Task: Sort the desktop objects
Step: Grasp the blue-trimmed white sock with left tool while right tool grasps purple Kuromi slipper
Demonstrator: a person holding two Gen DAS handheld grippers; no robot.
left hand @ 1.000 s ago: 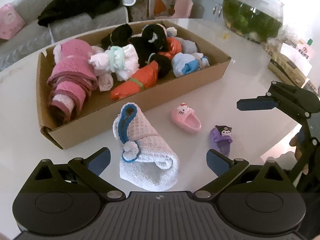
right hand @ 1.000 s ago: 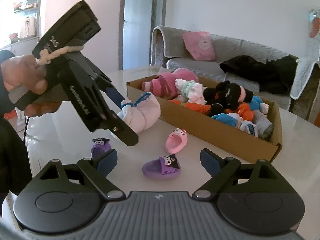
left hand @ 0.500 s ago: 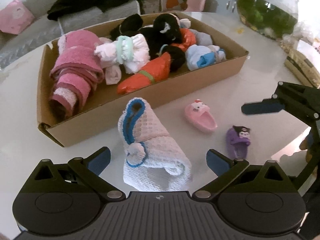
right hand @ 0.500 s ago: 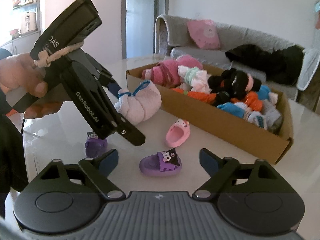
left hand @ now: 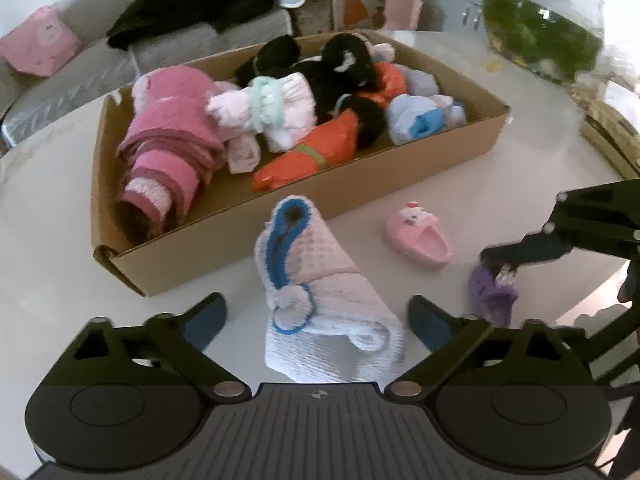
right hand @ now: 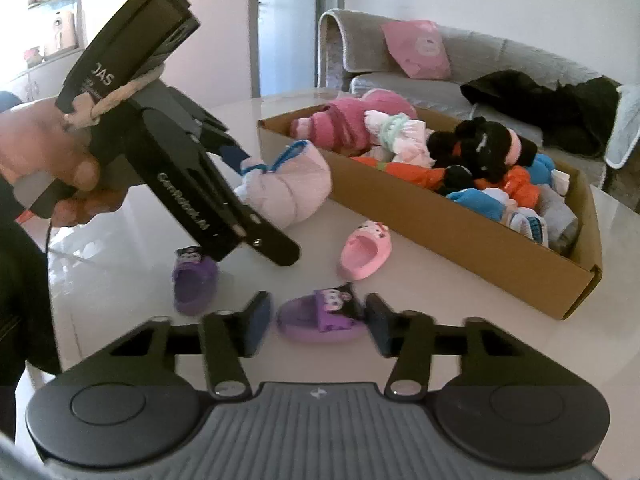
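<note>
A rolled white and pink towel (left hand: 324, 300) with blue trim lies on the white table, in front of the cardboard box (left hand: 320, 200). My left gripper (left hand: 316, 322) straddles it with jaws closing, and gaps still show beside the roll. My right gripper (right hand: 318, 328) is closing around a purple slipper (right hand: 320, 316). Its pads sit almost at the slipper's two ends. A second purple slipper (right hand: 194, 280) lies to the left, under the left gripper (right hand: 264, 204) and beside the towel (right hand: 288, 192). A pink slipper (right hand: 364, 252) lies between the purple one and the box (right hand: 460, 248).
The box holds a pink towel roll (left hand: 172, 148), an orange roll (left hand: 308, 156) and several black, white and blue bundles. A fish bowl (left hand: 540, 28) stands at the far right. A grey sofa (right hand: 500, 64) with a pink cushion is behind the table. A hand (right hand: 44, 160) holds the left gripper.
The right jaws have narrowed from wide apart to almost touching the purple slipper. The left jaws have drawn in a little around the towel roll, which now looms larger.
</note>
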